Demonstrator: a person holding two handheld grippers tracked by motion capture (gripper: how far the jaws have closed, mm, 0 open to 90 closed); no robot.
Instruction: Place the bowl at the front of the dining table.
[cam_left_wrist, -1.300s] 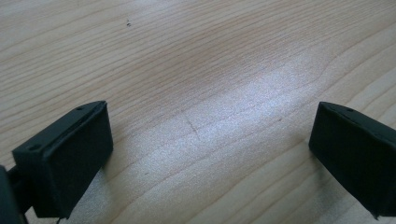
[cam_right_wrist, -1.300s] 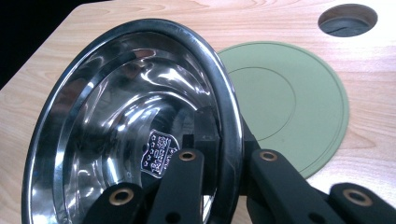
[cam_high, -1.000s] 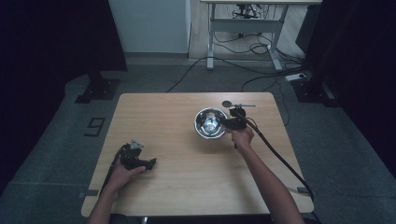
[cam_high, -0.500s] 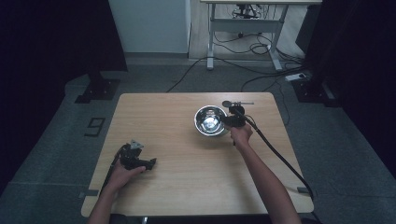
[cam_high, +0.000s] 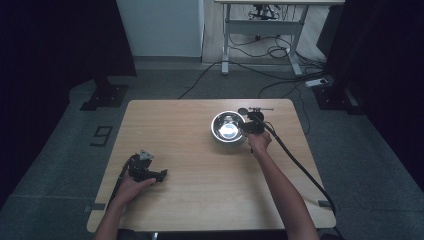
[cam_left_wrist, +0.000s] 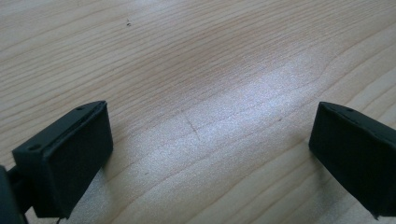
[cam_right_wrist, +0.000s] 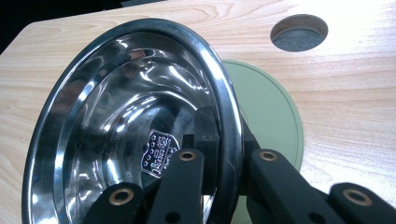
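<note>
Steel bowl (cam_high: 228, 127) on the far right part of the wooden bench (cam_high: 200, 200), shiny inside, holding nothing but a small sticker (cam_right_wrist: 160, 153) low on its inner wall. Tilted in the right gripper view, rim raised toward the camera, a flat green mat (cam_right_wrist: 266, 112) lying under and behind it on the wood. Round cable hole (cam_right_wrist: 299, 32) in the bench top just beyond the mat.

Right hand-held gripper (cam_high: 251, 125) at the bowl's right edge, clamped tight on the rim: one jaw inside the bowl, the other outside, the steel wall pinched between them. Right hand (cam_high: 259, 142) just behind it, forearm reaching in from the near edge, black cable trailing back to the right across the bench.

Left hand-held gripper (cam_high: 145, 170) well apart from the bowl, near the front left corner, resting on the bench under the left hand (cam_high: 131, 187). Jaws spread wide in the left gripper view, with nothing between them but bare wood grain.
</note>
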